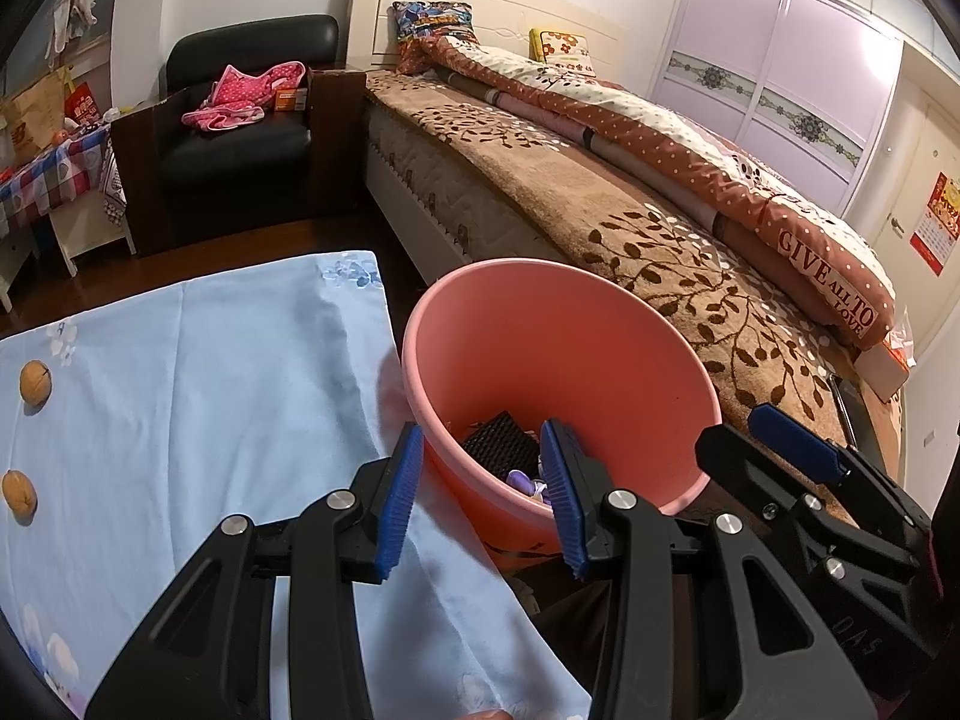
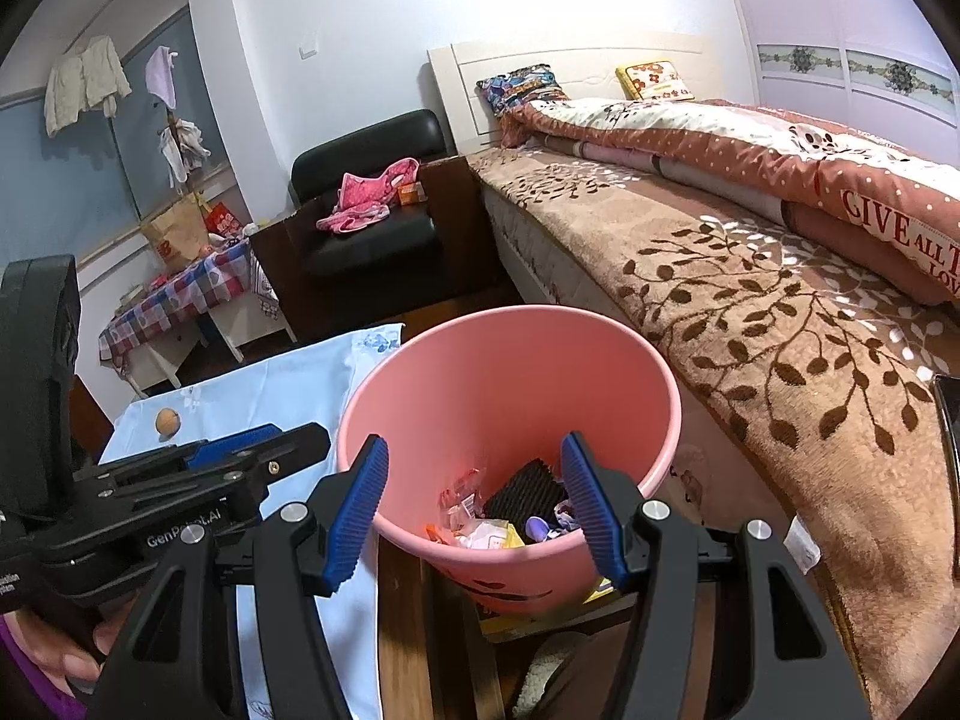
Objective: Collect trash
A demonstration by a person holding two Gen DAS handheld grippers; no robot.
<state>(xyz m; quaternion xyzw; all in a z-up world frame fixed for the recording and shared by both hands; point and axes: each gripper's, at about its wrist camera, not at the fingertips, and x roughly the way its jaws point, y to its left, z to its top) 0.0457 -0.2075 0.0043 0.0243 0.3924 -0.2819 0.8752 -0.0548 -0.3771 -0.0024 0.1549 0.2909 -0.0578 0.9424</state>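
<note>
Beside the bed, a pink bin stood against the edge of a table under a blue cloth. Inside it lay trash: wrappers and a dark ridged pad. Both the left gripper and right gripper hung over its rim, jaws apart, holding nothing. Two walnuts sat on the cloth.

Table under blue cloth, two walnuts (both whole)

Pink bin base hidden; trash partly hidden; quilt cut off
</note>
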